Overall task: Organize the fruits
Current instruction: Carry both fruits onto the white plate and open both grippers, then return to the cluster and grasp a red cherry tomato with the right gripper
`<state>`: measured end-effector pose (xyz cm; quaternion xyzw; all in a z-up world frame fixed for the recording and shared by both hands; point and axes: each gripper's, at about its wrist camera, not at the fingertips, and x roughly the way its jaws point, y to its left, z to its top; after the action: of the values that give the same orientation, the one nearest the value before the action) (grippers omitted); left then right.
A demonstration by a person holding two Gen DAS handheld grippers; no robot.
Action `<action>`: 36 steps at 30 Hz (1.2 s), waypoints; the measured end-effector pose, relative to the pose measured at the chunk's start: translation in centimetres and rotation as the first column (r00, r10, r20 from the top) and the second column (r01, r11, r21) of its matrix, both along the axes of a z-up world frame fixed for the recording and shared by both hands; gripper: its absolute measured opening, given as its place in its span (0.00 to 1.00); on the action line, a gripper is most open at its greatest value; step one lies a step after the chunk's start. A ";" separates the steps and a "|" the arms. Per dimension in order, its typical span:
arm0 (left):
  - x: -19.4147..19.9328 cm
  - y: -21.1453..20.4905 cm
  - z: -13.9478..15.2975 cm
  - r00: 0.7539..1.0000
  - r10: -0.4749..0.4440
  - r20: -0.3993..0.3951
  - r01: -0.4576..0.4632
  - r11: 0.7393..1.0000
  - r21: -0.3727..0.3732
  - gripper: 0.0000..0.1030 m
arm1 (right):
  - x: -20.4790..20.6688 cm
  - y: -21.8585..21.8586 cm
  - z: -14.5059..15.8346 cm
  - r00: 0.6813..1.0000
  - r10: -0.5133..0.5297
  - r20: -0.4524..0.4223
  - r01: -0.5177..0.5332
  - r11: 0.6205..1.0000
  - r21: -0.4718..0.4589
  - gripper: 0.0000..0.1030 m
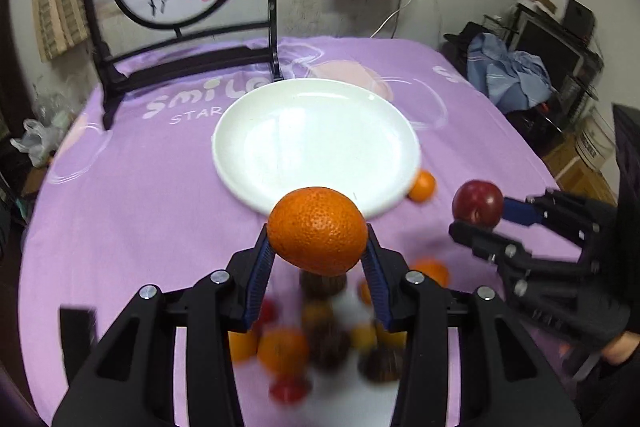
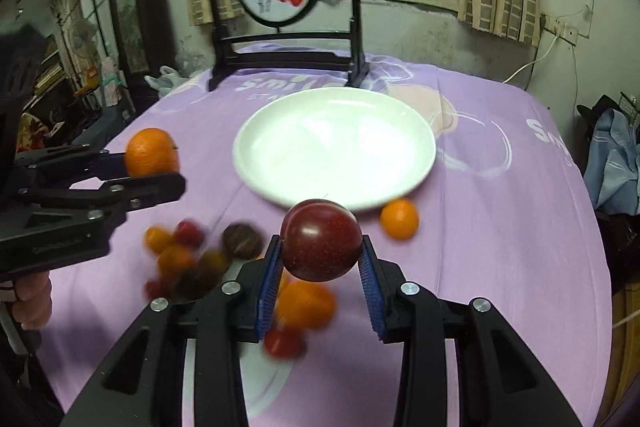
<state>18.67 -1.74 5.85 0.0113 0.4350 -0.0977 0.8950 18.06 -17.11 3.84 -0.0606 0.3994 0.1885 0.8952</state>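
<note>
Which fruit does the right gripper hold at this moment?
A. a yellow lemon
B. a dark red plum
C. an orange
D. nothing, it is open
B: the right gripper is shut on the dark red plum, while the left gripper holds the orange; the white plate bears no fruit.

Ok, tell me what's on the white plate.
Nothing visible: the white plate looks bare. The orange in the left gripper covers its near rim, and a small orange sits beside it on the cloth.
</note>
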 end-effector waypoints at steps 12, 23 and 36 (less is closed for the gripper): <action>13.5 -0.7 -6.9 0.984 0.076 -0.159 -0.076 0.997 0.005 0.52 | 12.8 2.3 -5.7 0.994 -0.039 -0.102 0.030 0.996 -0.090 0.46; 8.5 2.0 -1.8 0.987 0.158 0.006 -0.158 0.987 0.035 0.85 | 8.4 -1.9 -2.3 0.995 -0.102 -0.012 0.102 0.995 0.009 0.70; -5.3 4.6 -2.4 0.985 0.166 0.035 -0.167 0.985 0.034 0.90 | -4.0 -3.8 -3.4 0.996 -0.086 -0.021 0.086 0.996 -0.029 0.73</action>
<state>13.36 2.88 3.47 -0.0069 0.4216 -0.0142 0.9066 14.09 -20.93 0.43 -0.0537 0.4140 0.1448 0.8971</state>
